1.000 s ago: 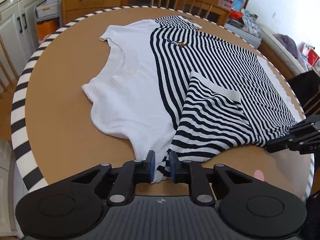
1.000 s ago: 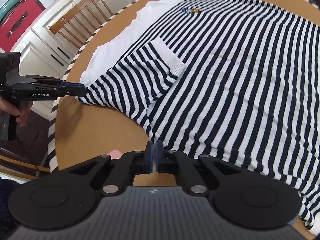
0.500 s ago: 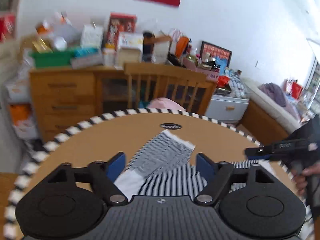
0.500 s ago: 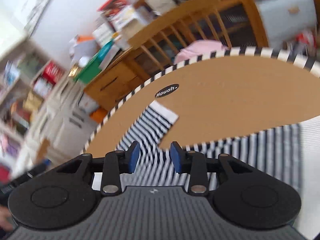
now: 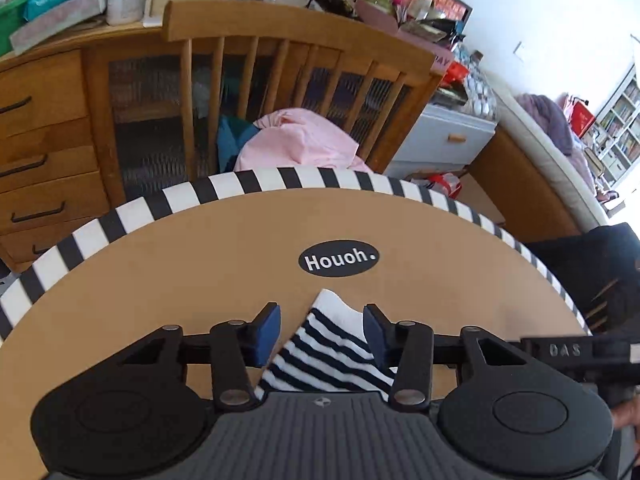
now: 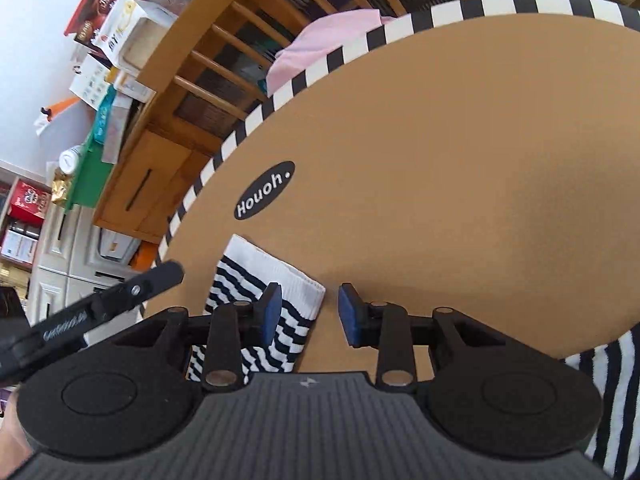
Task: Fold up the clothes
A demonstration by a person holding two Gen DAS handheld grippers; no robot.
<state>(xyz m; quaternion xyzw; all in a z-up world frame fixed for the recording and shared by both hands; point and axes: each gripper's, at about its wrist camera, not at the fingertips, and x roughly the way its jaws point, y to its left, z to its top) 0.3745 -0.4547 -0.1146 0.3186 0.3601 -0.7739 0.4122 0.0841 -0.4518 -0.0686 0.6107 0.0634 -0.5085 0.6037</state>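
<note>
1. Left gripper (image 5: 322, 330): released, blue pads apart with jaws just narrowed a little from a wider spread; striped sleeve (image 5: 324, 350) lying loose between the pads, not pinched.
2. Right gripper (image 6: 308, 312): likewise released, jaws just eased inward, nothing clamped; sleeve cuff (image 6: 276, 276) under the left pad at about 10 o'clock of the gap, bare table under the rest of it.
3. Changed since a second ago: then clenched on the near hem of the flat-spread striped shirt (image 6: 612, 396); now let go at the far side of the table (image 5: 224, 264), hem apparently carried across and dropped.
4. Sleeve now flat on the brown top, tip pointing to 12 o'clock toward the black oval label (image 5: 339, 258); more of the shirt showing at 4 o'clock in the right wrist view.
5. Beyond the striped rim at 12 o'clock: wooden chair (image 5: 280, 64) with a pink cloth (image 5: 298, 140) on the seat.
6. Meaning for the task, as a judgement: bottom-to-top fold likely laid; stray sleeve sticking out past the fold, probably next to tuck in.
</note>
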